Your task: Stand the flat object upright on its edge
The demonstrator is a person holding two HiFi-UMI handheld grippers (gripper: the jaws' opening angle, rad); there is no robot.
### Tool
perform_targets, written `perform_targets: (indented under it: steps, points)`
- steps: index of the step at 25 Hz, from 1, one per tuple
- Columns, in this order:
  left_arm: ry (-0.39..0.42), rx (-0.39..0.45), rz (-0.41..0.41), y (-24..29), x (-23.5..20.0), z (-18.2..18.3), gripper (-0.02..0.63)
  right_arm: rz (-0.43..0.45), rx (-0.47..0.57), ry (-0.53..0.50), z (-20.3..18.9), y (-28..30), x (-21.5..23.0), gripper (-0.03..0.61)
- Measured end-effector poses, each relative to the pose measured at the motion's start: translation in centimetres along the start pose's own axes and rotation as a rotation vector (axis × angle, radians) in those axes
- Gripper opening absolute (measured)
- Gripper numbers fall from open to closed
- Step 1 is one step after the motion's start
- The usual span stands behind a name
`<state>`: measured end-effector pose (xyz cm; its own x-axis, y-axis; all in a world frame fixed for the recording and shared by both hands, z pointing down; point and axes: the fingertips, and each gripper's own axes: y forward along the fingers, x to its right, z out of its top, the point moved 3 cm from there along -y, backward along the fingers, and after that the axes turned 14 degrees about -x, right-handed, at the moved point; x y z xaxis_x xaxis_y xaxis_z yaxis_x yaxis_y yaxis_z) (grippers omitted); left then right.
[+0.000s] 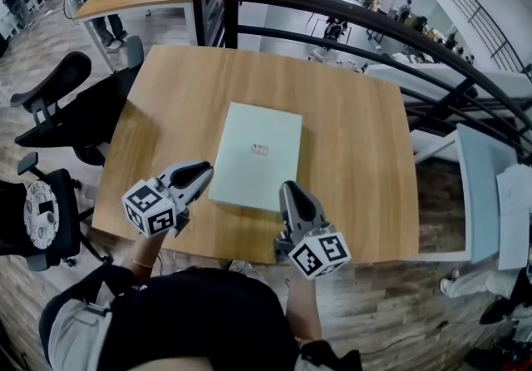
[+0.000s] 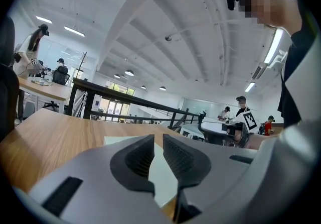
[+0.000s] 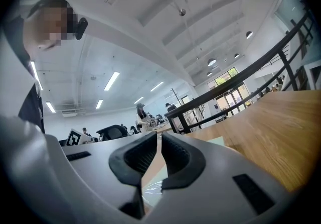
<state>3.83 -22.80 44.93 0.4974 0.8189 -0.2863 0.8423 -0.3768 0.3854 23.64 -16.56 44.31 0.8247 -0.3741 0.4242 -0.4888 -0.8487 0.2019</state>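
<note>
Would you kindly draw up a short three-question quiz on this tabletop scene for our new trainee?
1. True or false: the pale green box stands upright on its edge.
2. Pick one. The left tongs are: A) wide open; B) shut with nothing between them; C) shut on the box.
3. Short answer: what does the box lie on?

Key: 1 false, it lies flat; 2 B; 3 the wooden table.
</note>
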Motion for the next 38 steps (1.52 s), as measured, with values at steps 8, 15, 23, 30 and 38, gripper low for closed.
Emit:
perform_targets:
  steps: [8,15,23,30,38]
  points:
    - [-0.016,0.006,0.056,1.7,-0.1,0.4,0.045,0.044,-0.009,-0.016,1.2,0.4,2.6,0.031]
    - [-0.007,-0.001,0.093,2.9,-0.1,0.4,0.045,0.053,-0.014,-0.020,1.5,0.6,4.8,0.032]
    - [-0.020,-0.006,0.122,3.3,-1.3,1.0,0.046,0.065,-0.029,-0.062,2.9,2.1,6.1,0.031]
    - [-0.041,-0.013,0.128,5.0,-4.0,1.6,0.046,0.055,-0.060,-0.061,3.5,4.4,7.8,0.032]
    - [-0.072,-0.032,0.116,8.6,-7.1,2.5,0.046,0.009,-0.102,-0.032,3.5,6.7,11.4,0.032]
